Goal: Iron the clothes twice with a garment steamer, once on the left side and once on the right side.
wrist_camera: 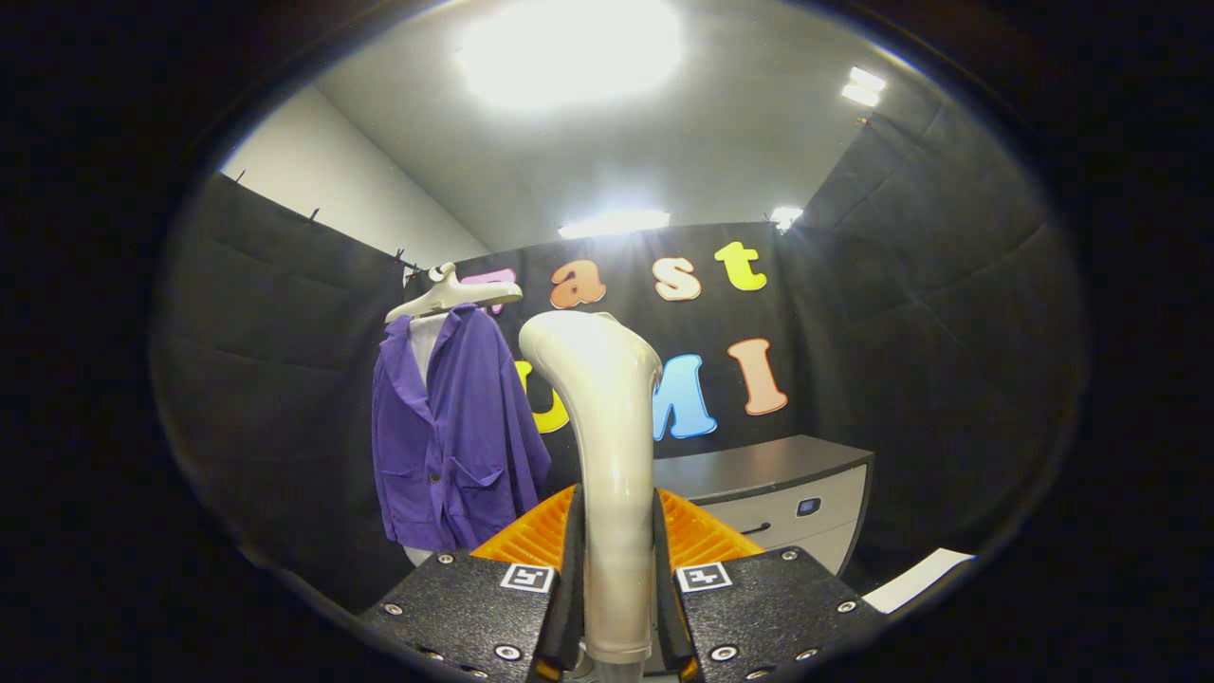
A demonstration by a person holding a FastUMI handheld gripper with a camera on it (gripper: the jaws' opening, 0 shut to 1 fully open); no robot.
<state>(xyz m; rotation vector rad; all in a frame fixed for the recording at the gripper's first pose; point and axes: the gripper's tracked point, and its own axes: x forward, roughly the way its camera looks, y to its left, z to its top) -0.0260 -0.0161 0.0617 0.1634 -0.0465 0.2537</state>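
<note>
Gripper view: gripper (615, 607) pinches the upright garment steamer (607, 455), head bent toward the purple jacket (455, 427).

My tongs (616, 569) clamp the pale garment steamer (607, 455) by its handle, both fingers pressing its sides, head rising upright. Beyond, to its left, a purple jacket (455, 427) hangs on a hanger (450, 294); a grey cabinet (787, 493) stands further right.

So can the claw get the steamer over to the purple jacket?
Probably yes. The claw is shut on the steamer, and the purple jacket hangs on its hanger beyond the fingers, with nothing visible between them.
</note>
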